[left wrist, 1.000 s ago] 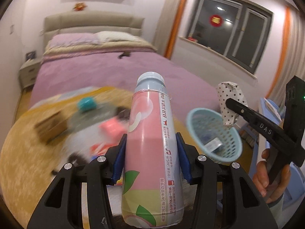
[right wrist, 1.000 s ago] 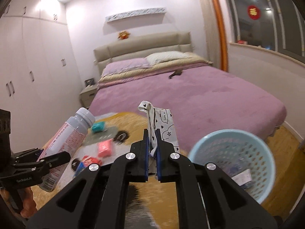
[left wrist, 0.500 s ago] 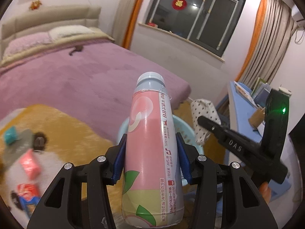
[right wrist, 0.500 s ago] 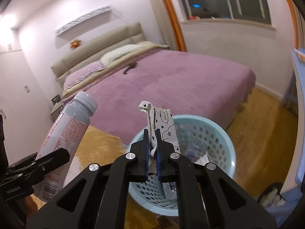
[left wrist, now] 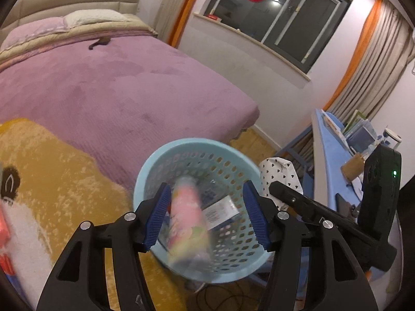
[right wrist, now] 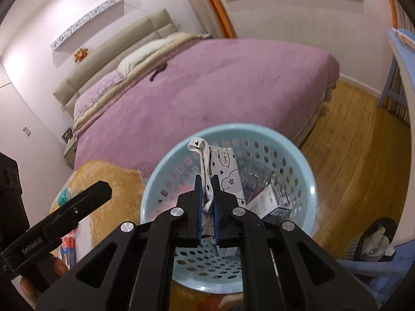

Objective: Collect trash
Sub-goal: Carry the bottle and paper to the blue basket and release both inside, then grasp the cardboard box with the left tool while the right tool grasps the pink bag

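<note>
A light blue perforated basket (left wrist: 166, 155) stands on the floor at the foot of the bed, with a small box and other trash inside. My left gripper (left wrist: 206, 199) hangs over it, its jaws opening. The pink and white bottle (left wrist: 188, 217), blurred, is dropping free between the blue pads (left wrist: 158, 215) into the basket. My right gripper (right wrist: 206, 189) is shut on a white paper carton with black hearts (right wrist: 223, 168), held above the basket (right wrist: 308, 178). In the left wrist view that carton (left wrist: 278, 171) shows beside the basket's right rim.
A purple bed (left wrist: 116, 83) fills the back. A yellow rug (left wrist: 57, 181) with scattered litter lies to the left. A blue desk (left wrist: 334, 155) with clutter stands at the right. A dark bin (right wrist: 373, 241) with tissues sits on the wooden floor (right wrist: 358, 155).
Both grippers swung right and down from the rug to over the basket. The left jaws spread and the bottle slipped out. The right gripper still holds the carton.
</note>
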{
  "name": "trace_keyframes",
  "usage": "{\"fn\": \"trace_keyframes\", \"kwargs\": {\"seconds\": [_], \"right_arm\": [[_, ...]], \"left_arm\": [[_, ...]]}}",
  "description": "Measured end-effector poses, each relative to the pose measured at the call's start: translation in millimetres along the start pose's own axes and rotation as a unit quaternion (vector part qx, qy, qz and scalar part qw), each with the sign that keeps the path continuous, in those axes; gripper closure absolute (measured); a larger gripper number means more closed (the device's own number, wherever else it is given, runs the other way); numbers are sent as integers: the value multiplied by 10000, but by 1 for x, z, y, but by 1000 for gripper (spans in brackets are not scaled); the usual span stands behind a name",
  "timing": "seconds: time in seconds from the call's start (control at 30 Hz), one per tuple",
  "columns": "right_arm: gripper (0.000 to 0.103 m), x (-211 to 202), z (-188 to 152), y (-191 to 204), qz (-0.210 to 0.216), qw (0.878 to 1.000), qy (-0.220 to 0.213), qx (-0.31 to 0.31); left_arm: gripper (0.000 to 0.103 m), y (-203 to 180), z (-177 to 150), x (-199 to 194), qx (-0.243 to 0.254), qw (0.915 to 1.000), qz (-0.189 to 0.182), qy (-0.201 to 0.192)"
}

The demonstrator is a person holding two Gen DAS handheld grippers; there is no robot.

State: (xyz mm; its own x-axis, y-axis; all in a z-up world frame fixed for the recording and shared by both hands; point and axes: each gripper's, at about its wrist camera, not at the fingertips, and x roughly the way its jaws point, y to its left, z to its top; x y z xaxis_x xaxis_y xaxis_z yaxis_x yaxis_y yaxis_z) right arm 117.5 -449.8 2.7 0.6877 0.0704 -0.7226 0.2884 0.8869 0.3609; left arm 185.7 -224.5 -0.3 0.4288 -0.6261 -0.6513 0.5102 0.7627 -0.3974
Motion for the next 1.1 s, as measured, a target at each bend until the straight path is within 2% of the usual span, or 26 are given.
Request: {"fn": "trace_keyframes", "kwargs": {"seconds": [0.1, 0.13, 0.2, 0.23, 0.27, 0.4, 0.53, 0.67, 0.83, 0.93, 1.1], "right_arm": [[94, 6, -6, -1, -54, 9999, 99, -6], [88, 6, -7, 0, -38, 9999, 116, -19], [70, 4, -9, 2, -43, 10000, 69, -28], [54, 0, -10, 3, -70, 10000, 4, -32], [48, -4, -10, 5, -65, 9999, -73, -35], [48, -20, -11, 18, 77, 9996, -245, -131], [48, -34, -16, 41, 198, 9984, -349, -400], [48, -44, -24, 77, 431, 9958, -441, -680], [48, -51, -48, 124, 790, 9897, -486, -1093], [48, -50, -67, 155, 891, 9842, -538, -1431], [48, -44, -96, 203, 1163, 9743, -513, -1859]], "left_arm": [[47, 7, -9, -9, 29, 10000, -5, -30], [47, 8, -11, -15, 74, 9999, 13, -73], [46, 11, -15, -23, 159, 9998, 66, -137], [45, 13, -18, -31, 206, 9995, 116, -207], [41, 12, -19, -35, 224, 9993, 136, -248], [39, 16, -26, -60, 335, 9982, 230, -451], [31, 17, -32, -94, 375, 9959, 296, -772], [30, 23, -36, -125, 250, 9937, 249, -1060], [28, 41, -45, -174, 105, 9869, 427, -1552], [28, 57, -51, -200, 8, 9826, 638, -1746], [28, 96, -68, -241, -267, 9725, 1201, -1979]]}}
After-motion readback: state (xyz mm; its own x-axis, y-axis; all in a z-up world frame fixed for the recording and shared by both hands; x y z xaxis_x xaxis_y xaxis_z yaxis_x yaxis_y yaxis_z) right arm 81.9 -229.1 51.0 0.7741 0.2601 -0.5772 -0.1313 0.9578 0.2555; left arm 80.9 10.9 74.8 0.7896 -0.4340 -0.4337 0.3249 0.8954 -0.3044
